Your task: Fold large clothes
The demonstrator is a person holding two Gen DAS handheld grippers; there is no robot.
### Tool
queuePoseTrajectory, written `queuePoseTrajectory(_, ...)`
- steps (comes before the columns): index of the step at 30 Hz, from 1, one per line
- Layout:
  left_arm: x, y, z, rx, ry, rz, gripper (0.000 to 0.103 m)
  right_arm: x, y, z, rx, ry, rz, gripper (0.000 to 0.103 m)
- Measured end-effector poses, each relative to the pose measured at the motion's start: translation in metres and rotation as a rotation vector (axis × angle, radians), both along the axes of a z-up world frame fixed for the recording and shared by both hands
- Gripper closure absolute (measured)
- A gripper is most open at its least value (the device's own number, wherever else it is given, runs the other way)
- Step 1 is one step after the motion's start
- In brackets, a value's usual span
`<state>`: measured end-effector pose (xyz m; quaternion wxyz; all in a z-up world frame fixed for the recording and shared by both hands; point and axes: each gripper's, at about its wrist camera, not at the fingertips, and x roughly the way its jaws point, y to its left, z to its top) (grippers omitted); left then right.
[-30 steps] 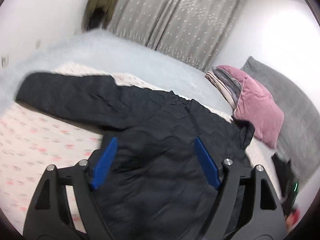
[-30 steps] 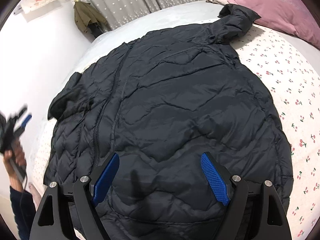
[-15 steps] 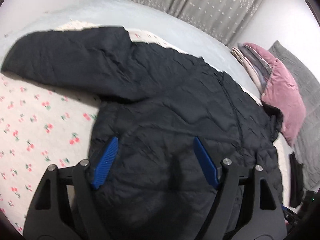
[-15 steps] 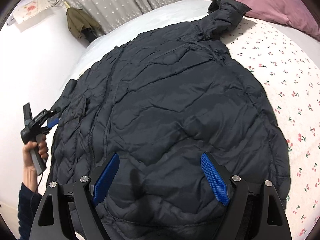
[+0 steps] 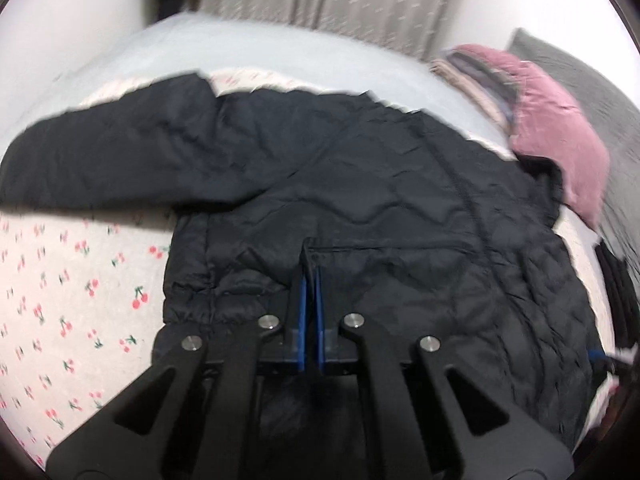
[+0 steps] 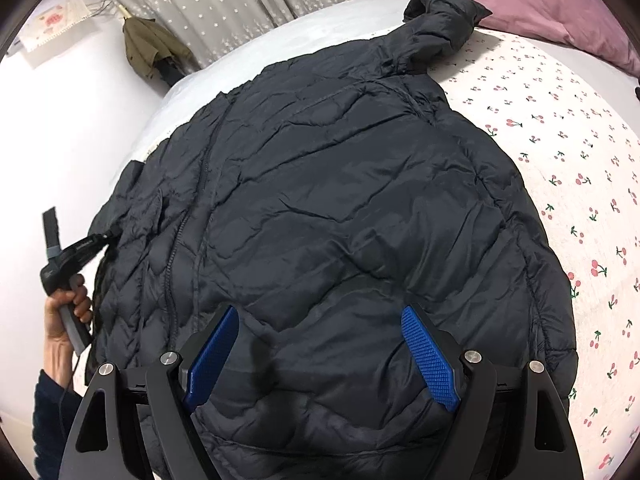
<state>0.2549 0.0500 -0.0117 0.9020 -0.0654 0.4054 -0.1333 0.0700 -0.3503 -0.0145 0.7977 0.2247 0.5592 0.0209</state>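
The black quilted puffer jacket [image 6: 340, 200] lies spread on my cherry-print bedsheet [image 6: 560, 128]. My left gripper [image 5: 310, 276] is pinched shut on the jacket's hem edge — my right gripper [image 6: 320, 344] hovers wide open over its back.

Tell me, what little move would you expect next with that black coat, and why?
Probably the left gripper lifts the hem it looks pinched on and carries it up toward the collar. Its fingers are shut at the bottom edge of the black jacket, which lies flat on the cherry-print sheet, while the right gripper hangs open above it.
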Motion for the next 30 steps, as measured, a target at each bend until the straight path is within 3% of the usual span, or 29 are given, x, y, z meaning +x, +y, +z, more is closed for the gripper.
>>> queuePoseTrajectory(4,-0.036,0.011,0.018,-0.017,-0.097,-0.148,0.098,-0.002,-0.005,0.001,0.011,-0.002,-0.013,0.018)
queuePoseTrajectory(7,-0.055,0.019,0.015,0.011,-0.084,-0.229,0.098,-0.002,-0.004,0.001,0.005,-0.001,-0.007,0.018)
queuePoseTrajectory(11,-0.072,0.022,-0.001,0.133,-0.032,-0.291,0.098,-0.002,0.004,0.003,0.004,-0.011,0.026,0.018)
queuePoseTrajectory(13,-0.084,0.020,-0.011,0.231,-0.008,-0.319,0.098,-0.002,0.009,0.006,0.005,-0.020,0.044,0.018)
queuePoseTrajectory(15,-0.093,0.021,-0.017,0.271,0.019,-0.359,0.098,-0.001,0.016,0.009,-0.001,-0.035,0.069,0.018)
queuePoseTrajectory(19,-0.108,0.033,-0.012,0.291,0.028,-0.367,0.098,0.000,0.029,0.011,-0.036,-0.041,0.107,0.018)
queuePoseTrajectory(21,-0.110,0.049,0.010,0.211,-0.016,-0.314,0.095,0.001,0.031,0.013,-0.033,-0.046,0.108,0.018)
queuePoseTrajectory(22,-0.112,0.057,0.028,0.136,-0.066,-0.281,0.086,0.001,0.031,0.014,-0.030,-0.051,0.104,0.018)
queuePoseTrajectory(23,-0.112,0.060,0.043,0.071,-0.106,-0.248,0.066,0.002,0.030,0.015,-0.026,-0.060,0.095,0.018)
queuePoseTrajectory(25,-0.108,0.053,0.062,-0.009,-0.146,-0.186,0.042,0.002,0.029,0.017,-0.021,-0.067,0.078,0.018)
queuePoseTrajectory(27,-0.095,0.025,0.065,-0.024,-0.121,-0.163,0.040,0.004,0.030,0.016,-0.016,-0.064,0.070,0.018)
queuePoseTrajectory(30,-0.072,-0.038,0.041,0.133,-0.006,-0.112,0.039,0.004,0.031,0.011,-0.042,-0.050,0.077,0.018)
